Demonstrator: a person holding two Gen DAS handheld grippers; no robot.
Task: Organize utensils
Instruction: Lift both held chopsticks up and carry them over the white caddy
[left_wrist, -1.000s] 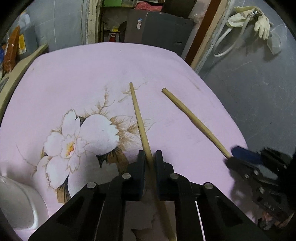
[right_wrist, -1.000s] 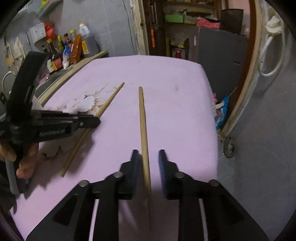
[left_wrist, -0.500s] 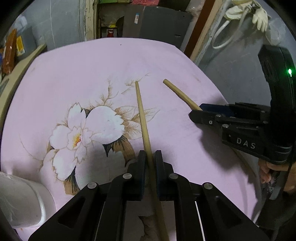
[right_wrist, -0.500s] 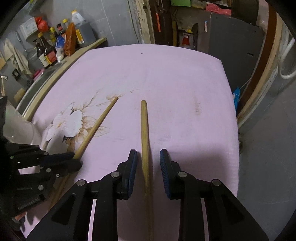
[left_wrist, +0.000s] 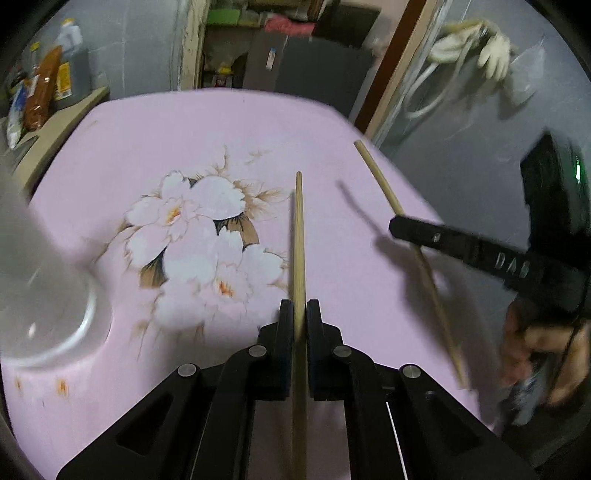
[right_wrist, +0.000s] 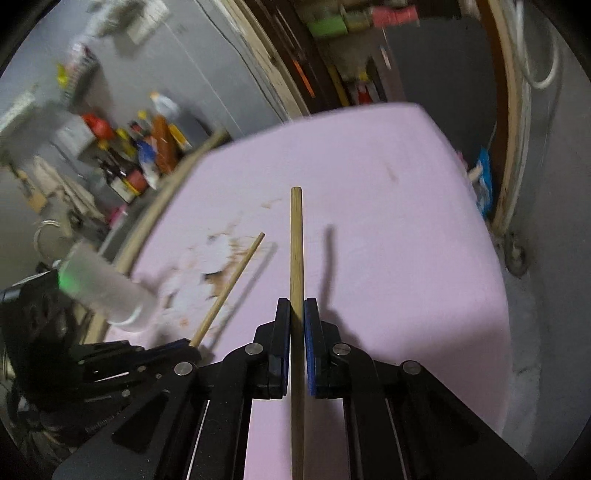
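Observation:
My left gripper (left_wrist: 300, 308) is shut on a wooden chopstick (left_wrist: 299, 236) and holds it above the pink flowered cloth (left_wrist: 207, 140). My right gripper (right_wrist: 297, 306) is shut on the second wooden chopstick (right_wrist: 296, 243), also lifted off the cloth. In the left wrist view the right gripper (left_wrist: 397, 223) shows at the right with its chopstick (left_wrist: 380, 181). In the right wrist view the left gripper (right_wrist: 194, 349) shows at the lower left with its chopstick (right_wrist: 232, 286). A white cup (left_wrist: 37, 280) stands at the table's left; it also shows in the right wrist view (right_wrist: 107, 291).
Bottles and sauces (right_wrist: 147, 147) crowd a counter left of the table. The table's right edge (right_wrist: 495, 280) drops to a grey floor. A hose and gloves (left_wrist: 480, 55) hang on the wall at the right. A dark cabinet (left_wrist: 314, 66) stands behind the table.
Both chopsticks have been lifted off the cloth. The right gripper closed on its chopstick. Both grippers moved toward the left, and the white cup has come closer in both views.

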